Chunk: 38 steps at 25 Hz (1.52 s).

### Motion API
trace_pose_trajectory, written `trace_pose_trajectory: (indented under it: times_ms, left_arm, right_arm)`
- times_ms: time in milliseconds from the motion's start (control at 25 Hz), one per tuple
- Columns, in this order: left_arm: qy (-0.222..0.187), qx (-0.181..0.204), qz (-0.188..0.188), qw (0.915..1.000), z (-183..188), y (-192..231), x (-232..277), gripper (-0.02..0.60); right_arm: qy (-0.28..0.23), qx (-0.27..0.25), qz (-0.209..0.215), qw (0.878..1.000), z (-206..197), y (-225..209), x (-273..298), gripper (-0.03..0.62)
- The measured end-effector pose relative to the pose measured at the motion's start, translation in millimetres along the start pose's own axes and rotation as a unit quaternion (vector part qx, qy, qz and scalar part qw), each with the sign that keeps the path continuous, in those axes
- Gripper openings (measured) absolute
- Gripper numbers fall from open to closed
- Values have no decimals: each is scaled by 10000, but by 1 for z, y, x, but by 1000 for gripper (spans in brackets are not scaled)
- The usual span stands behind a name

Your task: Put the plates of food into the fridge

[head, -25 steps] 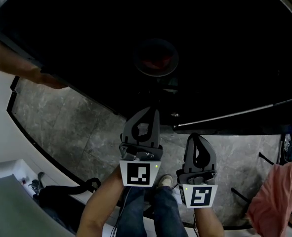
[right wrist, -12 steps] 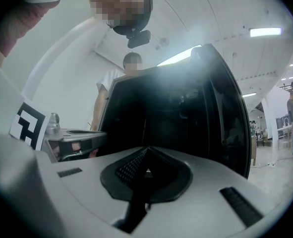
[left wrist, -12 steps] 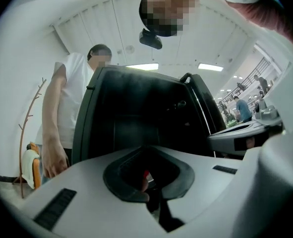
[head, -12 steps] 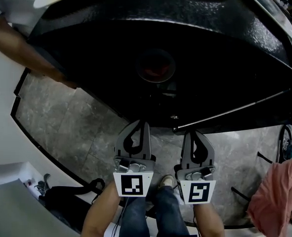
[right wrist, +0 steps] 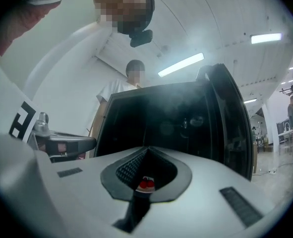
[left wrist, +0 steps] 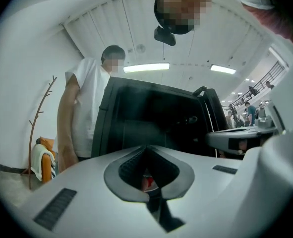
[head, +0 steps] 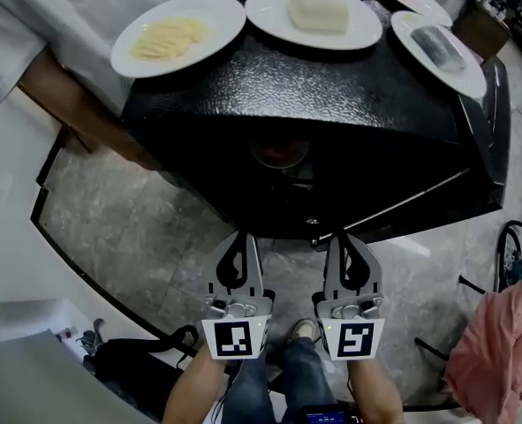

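A black fridge stands open in front of me, its door swung to the right. On its top sit several white plates: noodles, a white block, and a wrapped dark piece. Inside the dark compartment a plate of red food shows dimly. My left gripper and right gripper hang side by side before the opening, both shut and holding nothing. In the left gripper view the left gripper faces the fridge. The right gripper does the same in the right gripper view.
A person in a white shirt stands at the fridge's left, one arm down along its side. A black bag lies on the stone floor at lower left. At lower right, pink cloth hangs on a chair.
The fridge top with its plates has come into the head view. Both shut grippers have risen and now sit lower in the picture, closer together.
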<state>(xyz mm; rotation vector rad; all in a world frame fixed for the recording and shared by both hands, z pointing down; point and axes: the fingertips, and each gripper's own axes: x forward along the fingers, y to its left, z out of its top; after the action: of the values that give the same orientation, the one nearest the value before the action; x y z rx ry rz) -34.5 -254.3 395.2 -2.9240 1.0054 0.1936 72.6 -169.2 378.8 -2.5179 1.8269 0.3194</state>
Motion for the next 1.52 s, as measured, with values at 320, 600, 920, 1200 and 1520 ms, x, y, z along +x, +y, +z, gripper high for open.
trace_pose_trajectory:
  times_ms: [320, 600, 920, 1200, 1520]
  left_arm:
    - [-23, 66, -2, 10000, 54, -5, 0, 6]
    - [247, 140, -181, 9994, 87, -16, -15, 6]
    - [315, 150, -135, 9993, 128, -11, -20, 6]
    - [276, -74, -156, 9995, 162, -25, -30, 6]
    - [363, -103, -327, 9988, 189, -44, -45, 6]
  right_arm:
    - [-274, -102, 8, 9996, 52, -11, 10, 11]
    - [-139, 29, 184, 9997, 80, -4, 2, 11]
    - [-299, -94, 147, 9994, 133, -8, 2, 11]
    - [-373, -44, 180, 9991, 172, -13, -10, 11]
    - [-625, 153, 443, 9969, 217, -9, -28, 11]
